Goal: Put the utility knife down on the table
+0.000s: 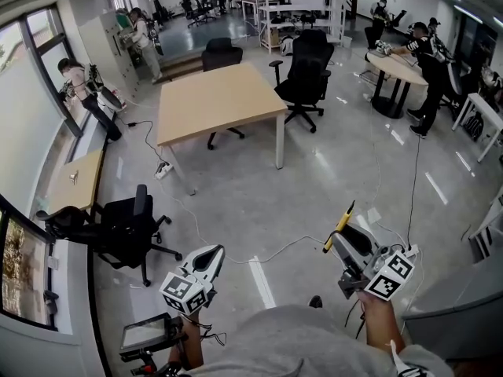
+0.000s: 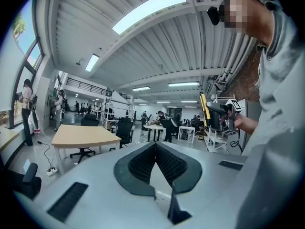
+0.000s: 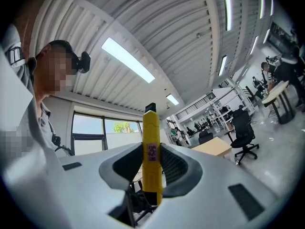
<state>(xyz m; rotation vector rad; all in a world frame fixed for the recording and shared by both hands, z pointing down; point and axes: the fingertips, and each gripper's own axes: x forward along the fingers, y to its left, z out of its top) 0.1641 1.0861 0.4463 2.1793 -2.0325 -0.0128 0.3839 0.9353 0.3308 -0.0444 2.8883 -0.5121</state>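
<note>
The right gripper (image 3: 152,151) has its two jaws squeezed tight on the utility knife (image 3: 151,128). The yellow knife stands right between the jaws, and its top end sticks out far past the jaw tips, up into the air. The bottom end goes down behind the jaws, where it is hard to see. The left gripper (image 2: 155,149) has its jaws closed, tips touching, with nothing between them. It is held off to the side and has no job here that I can see. The table (image 1: 216,100) is far out in front of both sets of jaws, across a wide bit of floor, so the knife is nowhere near it. I think this is the carrying part of the job, and the putting down has not begun. Next, I think the person needs to walk over so the table top is just under the right jaws. Then they tip the knife flat, bring it down until it rests on the wood, and only then let the jaws go apart.
</note>
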